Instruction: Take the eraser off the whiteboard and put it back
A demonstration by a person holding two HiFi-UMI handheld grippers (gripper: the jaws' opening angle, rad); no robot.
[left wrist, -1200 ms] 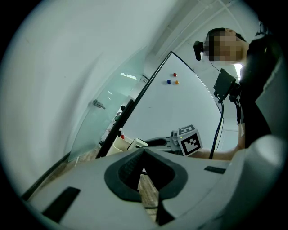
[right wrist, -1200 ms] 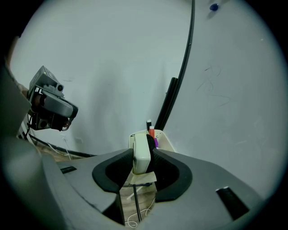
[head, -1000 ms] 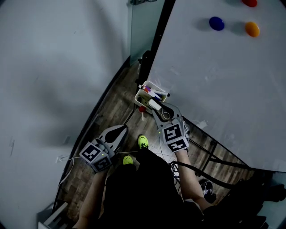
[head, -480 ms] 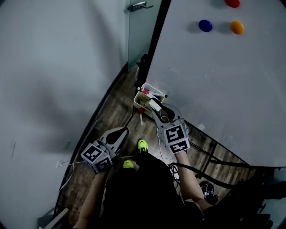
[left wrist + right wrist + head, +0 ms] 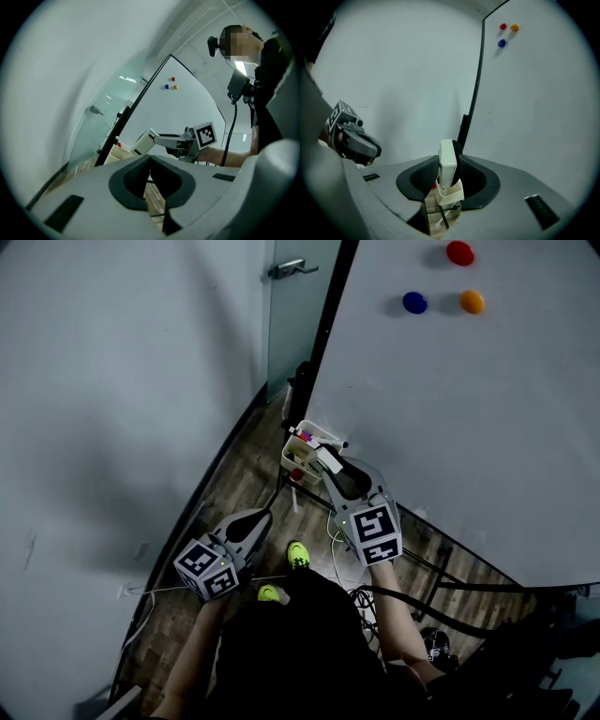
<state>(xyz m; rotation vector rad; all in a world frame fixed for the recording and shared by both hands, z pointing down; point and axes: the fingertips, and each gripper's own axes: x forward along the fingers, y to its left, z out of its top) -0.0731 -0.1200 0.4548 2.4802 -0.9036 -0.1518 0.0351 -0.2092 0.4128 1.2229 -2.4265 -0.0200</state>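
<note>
Right gripper (image 5: 449, 157) was clenched on the eraser (image 5: 446, 172), one pad on each broad side. The eraser stood on edge between the jaws, white shell to the left and dark felt to the right as the right gripper view had it. It sat off the whiteboard (image 5: 450, 427), clear of the board's face and near its lower left corner. It hung over the small cream basket (image 5: 302, 452) of pens fixed there. From the right gripper view I could not tell whether the eraser's lower end touched the basket, though from the left gripper view the two looked apart. Left gripper (image 5: 150, 159) was held low and well away from the board, nearer the grey wall (image 5: 112, 409). Its jaws were pressed together at the tips, with nothing between them and only a strip of wooden floor (image 5: 234, 486) showing in the gap further back. High on the board I logged three round magnets: a red one (image 5: 459, 253) topmost, with a blue one (image 5: 414, 303) and an orange one (image 5: 472, 302) side by side below it. A glass door with a metal handle (image 5: 286, 268) stood past the board's dark left edge. The person's bright yellow shoes (image 5: 298, 555) showed on the floor between the two grippers. Lighting was dim, so the pens in the basket read only as specks of colour.
</note>
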